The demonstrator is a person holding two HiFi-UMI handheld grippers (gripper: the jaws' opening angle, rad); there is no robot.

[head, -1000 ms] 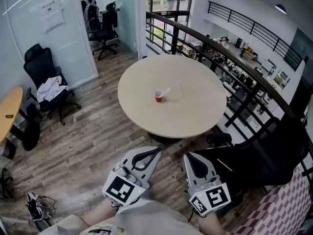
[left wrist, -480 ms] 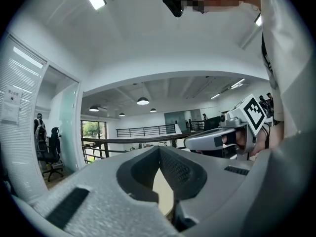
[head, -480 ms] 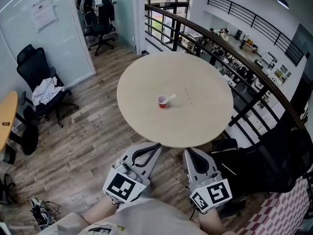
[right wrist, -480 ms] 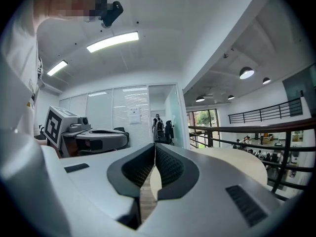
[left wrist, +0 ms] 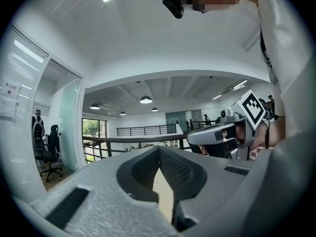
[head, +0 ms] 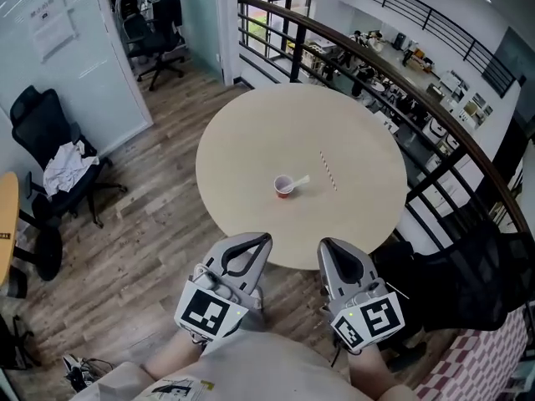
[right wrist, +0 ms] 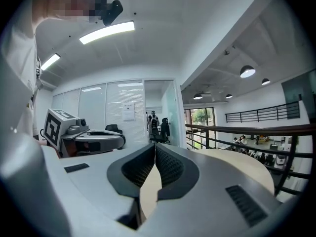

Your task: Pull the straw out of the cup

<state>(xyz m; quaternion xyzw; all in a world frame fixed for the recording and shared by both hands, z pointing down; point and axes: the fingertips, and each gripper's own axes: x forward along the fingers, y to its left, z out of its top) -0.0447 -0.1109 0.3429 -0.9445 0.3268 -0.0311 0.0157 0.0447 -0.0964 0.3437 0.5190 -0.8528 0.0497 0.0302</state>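
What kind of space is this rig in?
Likely an office mezzanine: a swivel chair beside a glass-walled room, a round meeting table, and a black balcony railing.

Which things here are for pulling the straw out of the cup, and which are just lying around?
For the job: small red plastic cup; white straw leaning out of it; left gripper and right gripper, both shut.

Just lying about: thin striped straw flat on the round beige table; black office chair with crumpled white cloth.
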